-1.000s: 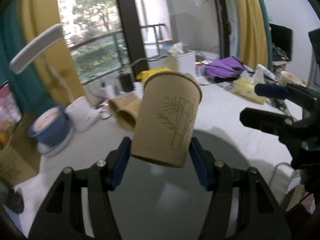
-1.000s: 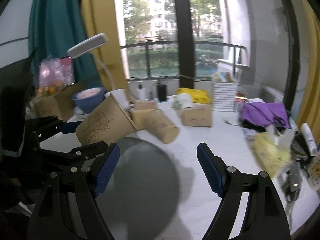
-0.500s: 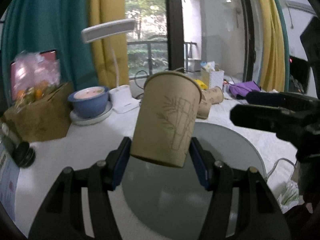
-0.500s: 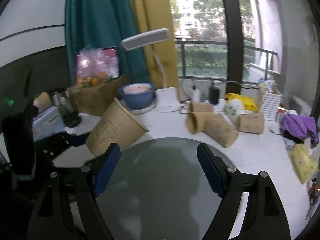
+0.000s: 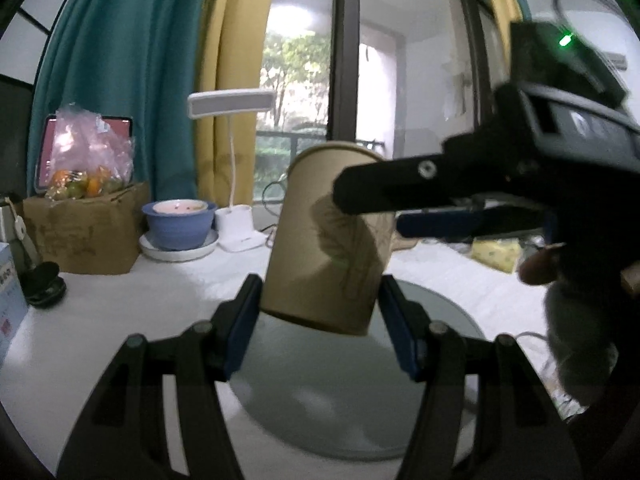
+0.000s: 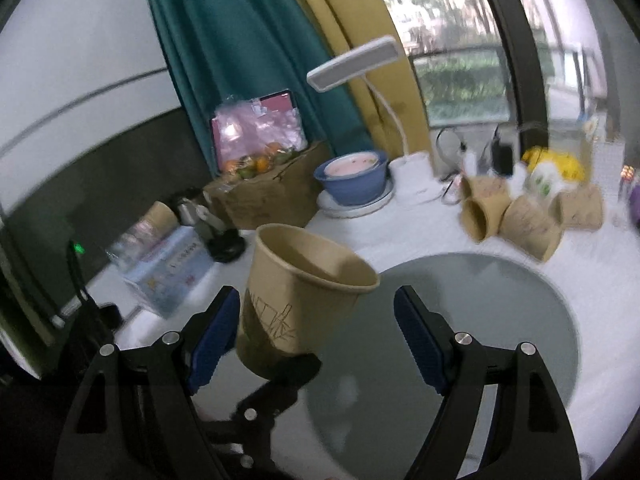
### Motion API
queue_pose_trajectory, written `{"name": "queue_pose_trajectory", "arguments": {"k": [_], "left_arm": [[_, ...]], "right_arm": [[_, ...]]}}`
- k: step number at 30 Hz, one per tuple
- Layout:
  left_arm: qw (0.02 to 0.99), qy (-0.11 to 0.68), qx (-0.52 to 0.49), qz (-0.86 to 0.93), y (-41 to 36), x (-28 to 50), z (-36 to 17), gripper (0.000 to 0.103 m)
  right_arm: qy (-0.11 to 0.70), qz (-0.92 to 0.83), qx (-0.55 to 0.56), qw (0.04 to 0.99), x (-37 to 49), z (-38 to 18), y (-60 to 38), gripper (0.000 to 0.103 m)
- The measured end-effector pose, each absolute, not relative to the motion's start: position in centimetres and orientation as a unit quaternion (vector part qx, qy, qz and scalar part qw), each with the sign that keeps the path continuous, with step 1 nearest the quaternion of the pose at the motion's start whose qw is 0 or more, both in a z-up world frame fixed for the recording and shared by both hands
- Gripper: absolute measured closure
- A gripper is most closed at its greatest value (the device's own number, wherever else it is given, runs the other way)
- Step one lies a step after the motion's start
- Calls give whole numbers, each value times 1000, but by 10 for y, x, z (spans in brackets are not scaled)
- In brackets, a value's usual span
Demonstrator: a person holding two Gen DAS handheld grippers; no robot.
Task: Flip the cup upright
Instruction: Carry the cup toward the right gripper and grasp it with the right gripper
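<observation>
Left hand-held gripper [image 5: 320, 316] around cup [image 5: 328, 240].

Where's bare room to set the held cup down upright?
Free: the grey round mat, bare beneath the paper cup that the left gripper holds. Also white tabletop before the cardboard box. Crowded: the lying cups behind the mat.

Dim indoors, backlit by window [image 5: 296, 92] w/ glare; motion blur, esp. right view; fisheye edges warped.
</observation>
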State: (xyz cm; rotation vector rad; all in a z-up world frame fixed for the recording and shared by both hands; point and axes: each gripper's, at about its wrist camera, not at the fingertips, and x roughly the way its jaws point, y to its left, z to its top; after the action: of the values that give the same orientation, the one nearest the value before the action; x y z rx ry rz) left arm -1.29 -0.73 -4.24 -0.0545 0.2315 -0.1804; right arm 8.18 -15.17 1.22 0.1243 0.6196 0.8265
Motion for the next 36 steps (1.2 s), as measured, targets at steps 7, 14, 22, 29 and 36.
{"name": "queue_pose_trajectory", "arguments": {"k": [7, 14, 22, 29, 36], "left_arm": [[987, 103, -21, -124, -18, -19, -45, 43], [985, 100, -6, -143, -27, -23, -43, 42], [985, 102, -4, -142, -26, -19, -44, 42], [983, 115, -3, -145, -27, -16, -45, 41], [977, 145, -15, -156, -24, -8, -52, 27]], "right_arm": [[314, 402, 96, 855, 89, 8, -158, 21], [327, 404, 125, 845, 98, 1, -167, 21], [332, 420, 141, 833, 98, -1, -170, 30], [332, 419, 137, 834, 100, -3, -169, 31], [309, 382, 116, 863, 100, 0, -173, 32]]}}
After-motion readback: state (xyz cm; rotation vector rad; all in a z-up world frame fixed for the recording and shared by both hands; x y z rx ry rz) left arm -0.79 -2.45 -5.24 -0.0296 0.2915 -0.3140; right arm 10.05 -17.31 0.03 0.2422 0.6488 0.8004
